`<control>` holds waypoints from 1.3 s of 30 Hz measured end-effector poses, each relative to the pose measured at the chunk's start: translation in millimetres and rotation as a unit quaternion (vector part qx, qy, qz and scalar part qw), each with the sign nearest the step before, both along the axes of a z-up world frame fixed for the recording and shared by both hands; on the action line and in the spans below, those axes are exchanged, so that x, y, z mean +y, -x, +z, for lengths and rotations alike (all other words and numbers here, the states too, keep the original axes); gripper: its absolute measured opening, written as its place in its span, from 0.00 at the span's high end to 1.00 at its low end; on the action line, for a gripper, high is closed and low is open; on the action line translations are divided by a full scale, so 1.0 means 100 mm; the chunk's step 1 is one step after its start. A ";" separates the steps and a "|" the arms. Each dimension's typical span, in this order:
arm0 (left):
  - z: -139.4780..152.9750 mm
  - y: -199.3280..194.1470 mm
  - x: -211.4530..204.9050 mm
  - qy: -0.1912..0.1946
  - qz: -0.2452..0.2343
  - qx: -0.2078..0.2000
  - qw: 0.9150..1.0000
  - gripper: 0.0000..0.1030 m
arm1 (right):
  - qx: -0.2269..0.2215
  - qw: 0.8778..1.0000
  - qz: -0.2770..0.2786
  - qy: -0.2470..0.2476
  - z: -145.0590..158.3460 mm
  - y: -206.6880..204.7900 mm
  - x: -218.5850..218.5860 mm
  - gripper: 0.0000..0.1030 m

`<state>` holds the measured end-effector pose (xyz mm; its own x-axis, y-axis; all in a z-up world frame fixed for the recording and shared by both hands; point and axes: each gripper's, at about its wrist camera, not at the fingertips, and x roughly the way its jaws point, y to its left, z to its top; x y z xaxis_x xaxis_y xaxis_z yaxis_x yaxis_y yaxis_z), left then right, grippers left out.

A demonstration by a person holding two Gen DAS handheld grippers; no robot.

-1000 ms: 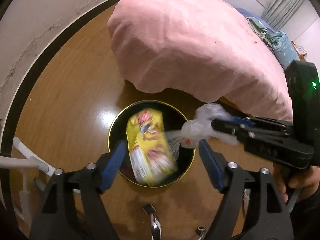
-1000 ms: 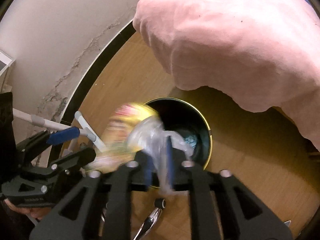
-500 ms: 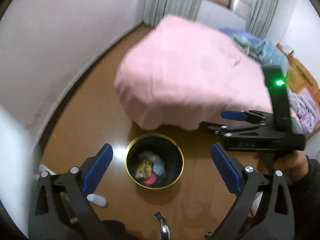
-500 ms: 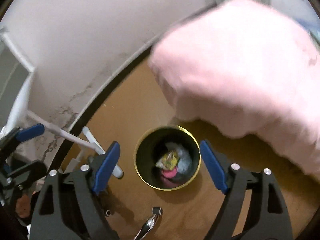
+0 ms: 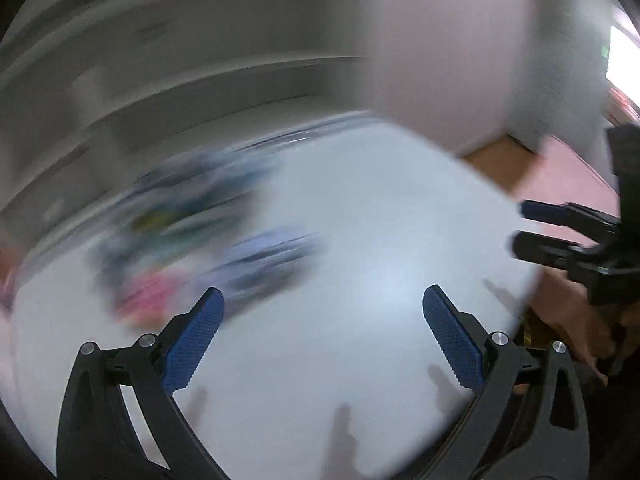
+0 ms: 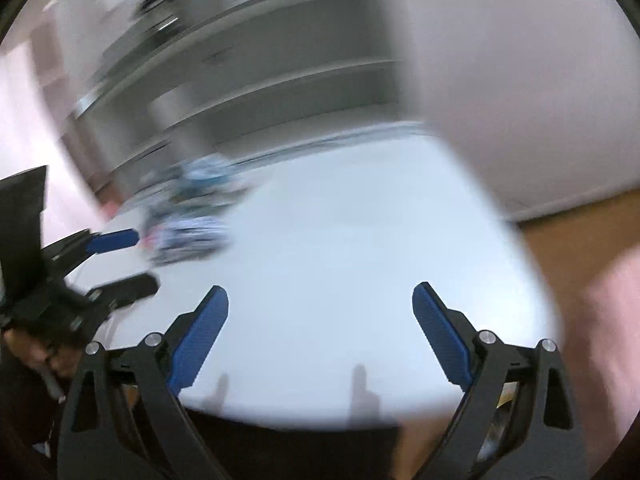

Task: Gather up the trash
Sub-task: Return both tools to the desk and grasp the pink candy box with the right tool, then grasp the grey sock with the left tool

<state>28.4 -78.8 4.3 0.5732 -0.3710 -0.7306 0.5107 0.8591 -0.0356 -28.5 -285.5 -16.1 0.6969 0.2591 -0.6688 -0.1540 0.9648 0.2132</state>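
Both views are smeared by fast motion. My left gripper point(image 5: 322, 300) is open and empty above a white table point(image 5: 360, 360). My right gripper point(image 6: 320, 300) is open and empty above the same table point(image 6: 340, 280). A blurred heap of wrappers, blue, green and pink, lies at the table's far left point(image 5: 188, 240); it also shows in the right wrist view point(image 6: 192, 220). The right gripper shows at the right edge of the left wrist view point(image 5: 560, 232), and the left gripper at the left edge of the right wrist view point(image 6: 112, 260). The trash bin is out of view.
Grey shelves point(image 5: 160, 80) stand behind the table against a pale wall point(image 6: 520, 80). Wooden floor point(image 6: 580, 248) shows to the right of the table, and the pink bedspread point(image 5: 576, 176) beyond it.
Both grippers have swung up and away from the bin on the floor to the white table. The yellow packet and the clear plastic were dropped into the bin. Both grippers stay open.
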 end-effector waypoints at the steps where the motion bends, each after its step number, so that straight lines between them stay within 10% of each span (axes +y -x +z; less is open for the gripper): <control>1: -0.05 -0.06 0.31 0.000 0.033 0.006 0.999 0.06 | 0.002 1.000 0.025 0.007 -0.01 -0.15 0.24 0.13; 8: -0.32 -0.33 1.58 0.049 0.171 0.065 0.982 0.06 | 0.009 0.991 0.133 0.020 0.00 -0.80 1.38 0.13; 21: -0.29 -0.82 2.04 0.055 0.183 0.077 0.978 0.06 | 0.101 0.945 0.273 0.150 -0.41 -1.67 2.67 0.20; 24: -0.27 -0.90 2.00 0.048 0.181 0.068 0.980 0.06 | 0.094 0.943 0.269 0.171 -0.45 -1.67 2.72 0.43; 39: -0.48 -1.38 1.26 0.010 0.145 0.072 0.987 0.17 | 0.011 0.980 0.173 0.095 0.19 -0.79 1.46 0.43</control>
<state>166.5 47.6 -43.8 0.5483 -0.2218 -0.8063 0.2328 0.9666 -0.1075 51.0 -139.8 2.9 0.5745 0.3466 -0.7415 -0.4756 0.8787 0.0423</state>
